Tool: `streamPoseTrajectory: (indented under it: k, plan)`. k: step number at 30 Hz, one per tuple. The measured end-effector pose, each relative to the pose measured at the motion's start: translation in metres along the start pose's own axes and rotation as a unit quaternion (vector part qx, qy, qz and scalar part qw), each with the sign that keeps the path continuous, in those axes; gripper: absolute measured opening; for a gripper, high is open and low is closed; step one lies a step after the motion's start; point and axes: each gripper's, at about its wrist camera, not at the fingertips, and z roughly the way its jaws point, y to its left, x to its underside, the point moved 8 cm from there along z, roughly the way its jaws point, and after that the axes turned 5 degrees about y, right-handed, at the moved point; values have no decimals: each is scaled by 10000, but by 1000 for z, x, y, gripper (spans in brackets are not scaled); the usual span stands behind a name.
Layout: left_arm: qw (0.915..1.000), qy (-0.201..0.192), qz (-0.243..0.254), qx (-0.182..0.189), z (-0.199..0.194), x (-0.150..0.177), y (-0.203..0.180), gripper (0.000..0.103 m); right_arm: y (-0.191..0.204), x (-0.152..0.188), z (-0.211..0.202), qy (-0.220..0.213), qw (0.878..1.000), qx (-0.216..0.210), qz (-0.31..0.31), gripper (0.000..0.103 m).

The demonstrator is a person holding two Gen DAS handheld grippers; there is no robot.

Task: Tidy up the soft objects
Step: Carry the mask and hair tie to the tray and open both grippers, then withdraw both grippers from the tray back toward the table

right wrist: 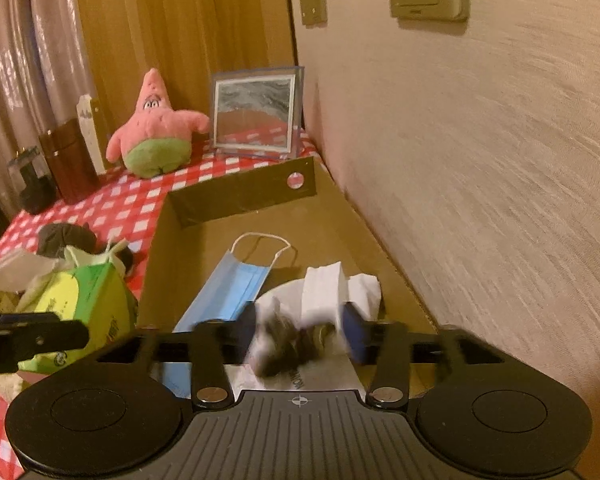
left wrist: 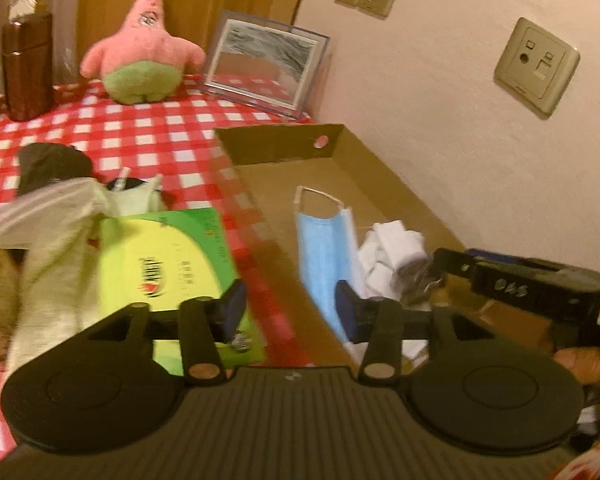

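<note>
Right gripper (right wrist: 300, 336) low inside the cardboard box (right wrist: 244, 196), its jaws set apart with a dark, blurred soft item (right wrist: 288, 344) between them; contact with the pads cannot be made out, so whether it is clamped or let go cannot be told; item sits just short of the white folded cloth (right wrist: 332, 284), the blue face mask (right wrist: 232, 288) beside it, long axis running away toward the far wall of the box. Left gripper (left wrist: 290, 312) spread wide and empty over the box's near-left edge; the green tissue pack (left wrist: 168, 264) and pale cloth (left wrist: 48, 220) lie to its left, nearer this hand. Red checked tablecloth (left wrist: 148, 128); pink starfish plush (left wrist: 144, 52) well apart at the back beside a picture frame (left wrist: 264, 64); wall close on the right.
</note>
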Motion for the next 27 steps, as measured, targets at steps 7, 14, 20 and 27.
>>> streamPoseTrajectory:
  k: [7,14,20,27]
  plan:
    - [9988,-249,148,-406,-21,5,17,55,3,11,-14,68,10000,59,-18,52]
    - [9974,-282,222,-622,-44,17,34,55,17,25,-41,73,10000,31,-38,52]
    - [9964,-319,139,-778,-70,33,54,55,38,25,-66,-62,10000,-47,-15,52]
    - [9937,-461,147,-1010,-106,47,75,55,77,23,-89,-187,9992,-271,-208,52]
